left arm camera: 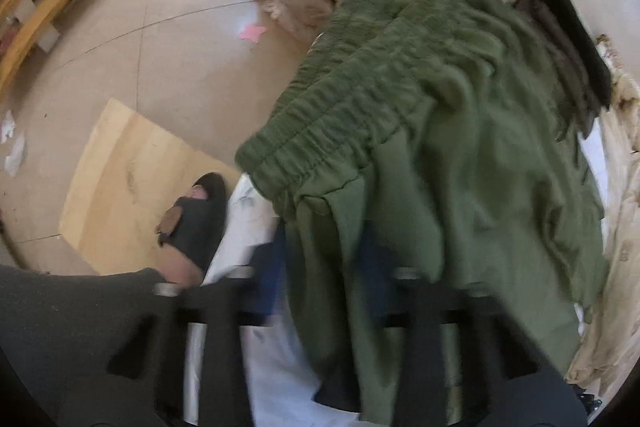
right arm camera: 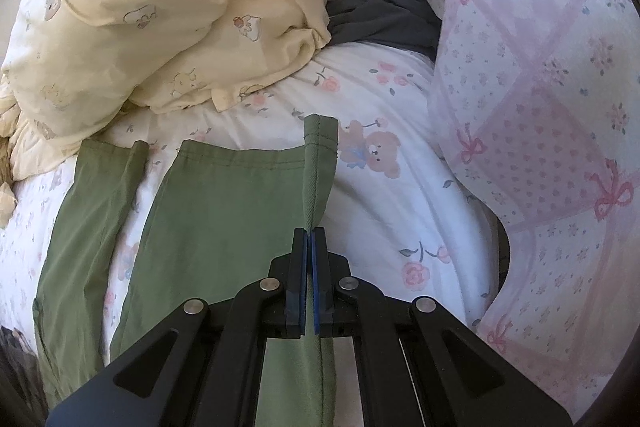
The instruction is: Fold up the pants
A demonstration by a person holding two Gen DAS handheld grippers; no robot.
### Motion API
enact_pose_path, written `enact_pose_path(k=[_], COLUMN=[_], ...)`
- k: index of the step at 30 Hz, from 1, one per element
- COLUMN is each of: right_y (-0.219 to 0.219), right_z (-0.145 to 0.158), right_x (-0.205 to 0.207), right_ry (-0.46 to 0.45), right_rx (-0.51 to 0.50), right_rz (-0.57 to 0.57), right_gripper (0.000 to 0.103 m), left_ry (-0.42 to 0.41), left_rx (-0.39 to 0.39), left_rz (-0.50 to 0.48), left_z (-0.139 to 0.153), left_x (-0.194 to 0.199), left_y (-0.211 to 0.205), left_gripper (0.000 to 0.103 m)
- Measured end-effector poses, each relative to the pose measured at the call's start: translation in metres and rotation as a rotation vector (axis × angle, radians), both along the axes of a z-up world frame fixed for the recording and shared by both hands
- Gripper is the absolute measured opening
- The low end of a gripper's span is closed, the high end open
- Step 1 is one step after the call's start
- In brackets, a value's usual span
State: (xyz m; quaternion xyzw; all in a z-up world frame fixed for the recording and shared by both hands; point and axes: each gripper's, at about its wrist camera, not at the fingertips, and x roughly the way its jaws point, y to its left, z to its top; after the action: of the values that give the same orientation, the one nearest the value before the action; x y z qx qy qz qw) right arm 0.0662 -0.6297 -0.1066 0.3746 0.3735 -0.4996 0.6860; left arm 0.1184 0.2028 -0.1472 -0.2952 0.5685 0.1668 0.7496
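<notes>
Pants [right arm camera: 224, 211] | on bed [right arm camera: 400, 187]; legs run away from us | right tool [right arm camera: 308, 233] pinching hem edge | left tool [left arm camera: 320, 291] at waistband, cloth-covered; we cannot tell its state

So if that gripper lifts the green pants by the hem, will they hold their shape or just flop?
Probably flop. The green pants look thin and soft: the hem pinched in the right gripper stands up as a limp ridge. In the left view the waistband bunches and drapes in loose folds, so they likely sag under their own weight. They seem light, judging by the thin cloth.
</notes>
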Motion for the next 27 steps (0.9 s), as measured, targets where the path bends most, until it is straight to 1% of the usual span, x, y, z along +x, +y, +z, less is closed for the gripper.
enact_pose_path(k=[1, 3, 6, 9, 11, 12, 13, 15, 18, 21, 23, 27], right_y=[0.000, 0.000, 0.002, 0.005, 0.007, 0.008, 0.011, 0.013, 0.016, 0.021, 0.025, 0.024], right_z=[0.000, 0.001, 0.007, 0.015, 0.025, 0.029, 0.036, 0.045, 0.069, 0.091, 0.106, 0.123], right_x=[-0.001, -0.002, -0.004, -0.002, 0.000, 0.002, 0.007, 0.015, 0.029, 0.050, 0.073, 0.112], right_ry=[-0.001, -0.003, -0.022, -0.046, -0.093, -0.106, -0.124, -0.133, -0.195, -0.242, -0.267, -0.290], right_rx=[0.002, -0.002, -0.022, -0.047, -0.052, -0.055, -0.066, -0.074, -0.074, -0.066, -0.057, -0.049], right_rz=[-0.003, -0.010, -0.011, -0.004, -0.003, -0.001, 0.014, 0.039, 0.064, 0.126, 0.179, 0.229], right_gripper=[0.001, 0.001, 0.001, 0.000, 0.000, 0.000, 0.000, 0.000, 0.000, 0.000, 0.000, 0.000], left_ry=[-0.016, -0.032, -0.072, -0.082, -0.083, -0.088, -0.096, -0.104, -0.118, -0.132, -0.153, -0.204], left_rx=[0.013, 0.025, 0.025, 0.018, -0.002, -0.026, -0.033, -0.056, -0.104, -0.147, -0.169, -0.152], left_rz=[-0.005, 0.000, 0.018, 0.047, 0.076, 0.091, 0.091, 0.109, 0.129, 0.147, 0.157, 0.156], left_z=[0.005, 0.011, 0.023, 0.032, 0.034, 0.037, 0.041, 0.047, 0.062, 0.082, 0.095, 0.118], left_x=[-0.001, -0.004, -0.012, -0.020, -0.025, -0.029, -0.030, -0.031, -0.028, -0.016, -0.004, 0.031], left_y=[-0.001, 0.000, 0.004, 0.011, 0.020, 0.023, 0.023, 0.028, 0.033, 0.038, 0.039, 0.034], left_gripper=[0.008, 0.005, 0.004, 0.004, 0.003, 0.003, 0.003, 0.003, 0.003, 0.003, 0.003, 0.003])
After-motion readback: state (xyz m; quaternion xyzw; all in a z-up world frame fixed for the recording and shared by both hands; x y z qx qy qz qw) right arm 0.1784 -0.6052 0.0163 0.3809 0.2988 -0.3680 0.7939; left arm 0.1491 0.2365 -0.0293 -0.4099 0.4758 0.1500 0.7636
